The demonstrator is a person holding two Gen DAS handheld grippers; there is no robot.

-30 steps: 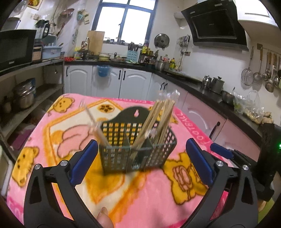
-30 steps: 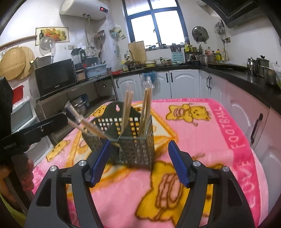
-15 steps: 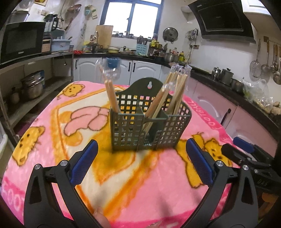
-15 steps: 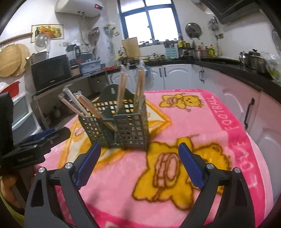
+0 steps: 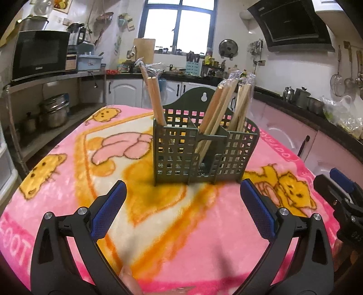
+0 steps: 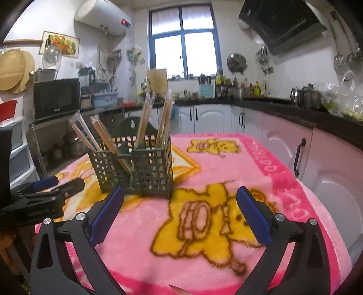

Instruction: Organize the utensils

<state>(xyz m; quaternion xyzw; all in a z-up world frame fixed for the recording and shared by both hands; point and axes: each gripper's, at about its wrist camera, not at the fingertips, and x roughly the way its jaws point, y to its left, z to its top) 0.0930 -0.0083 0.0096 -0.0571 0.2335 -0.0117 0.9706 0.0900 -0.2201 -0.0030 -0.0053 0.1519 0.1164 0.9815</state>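
Only the right wrist view catches the water heater [image 6: 103, 17], while both tongs, left [image 5: 182, 212] and right [image 6: 180, 214], hover spread wide and empty short of the chopstick caddy [image 5: 204, 156], the right's jaws having just been opening.

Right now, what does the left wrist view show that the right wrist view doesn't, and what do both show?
Left wrist only: the right gripper at its right edge. Right wrist only: a water heater, a fruit picture, and the left gripper at its left edge. Both: the caddy holding chopsticks on the pink blanket, the microwave and the window.

Bare pink blanket [image 5: 177, 217] ahead; caddy [image 5: 199, 154] with upright chopsticks [image 5: 156, 99] mid-table.
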